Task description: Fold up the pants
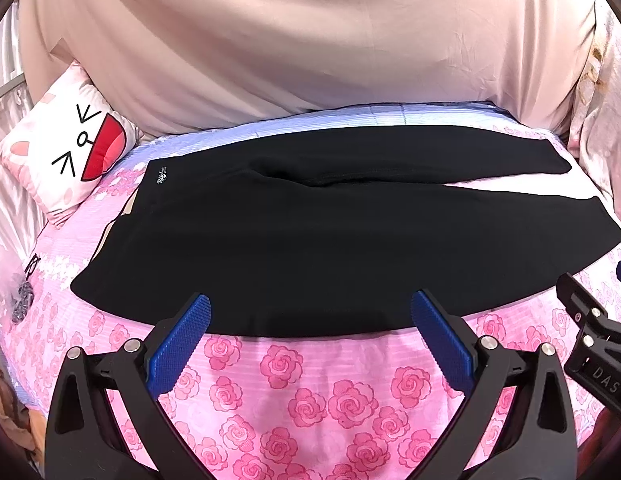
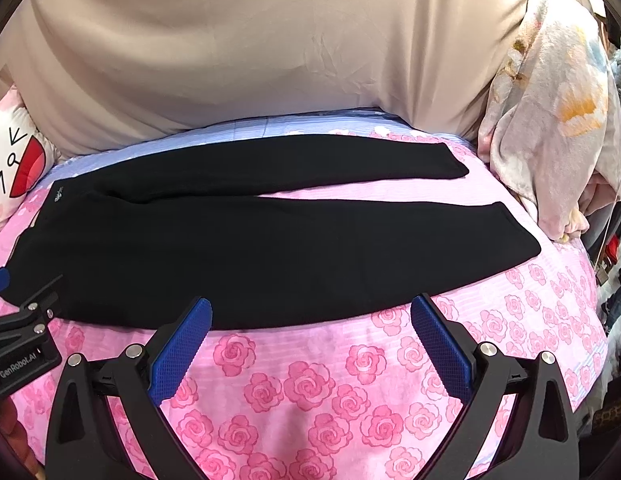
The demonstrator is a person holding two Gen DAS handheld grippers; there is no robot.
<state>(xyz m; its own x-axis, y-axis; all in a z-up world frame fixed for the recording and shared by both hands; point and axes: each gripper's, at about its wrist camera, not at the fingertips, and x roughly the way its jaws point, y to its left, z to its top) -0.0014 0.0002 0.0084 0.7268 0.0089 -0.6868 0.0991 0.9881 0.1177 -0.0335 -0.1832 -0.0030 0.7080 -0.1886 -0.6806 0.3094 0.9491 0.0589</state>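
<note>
Both grippers (image 1: 310,312) (image 2: 310,314) spread, seemingly above pants (image 1: 330,240).

A rose-print pink sheet (image 1: 310,380) covers the bed, with a pale blue strip (image 1: 310,120) along its far edge. A cartoon-face pillow (image 1: 66,144) leans at the far left corner. A beige drape (image 2: 250,48) hangs behind, and a floral blanket (image 2: 550,120) is heaped at the right.

Black pants (image 1: 310,248), small white logo. Bedsheet (image 1: 302,392) pink, rose print, lavender far band. Gripper pads (image 1: 178,348) blue. Beige curtain (image 1: 310,40). White pillow (image 1: 66,148), red mouth.
</note>
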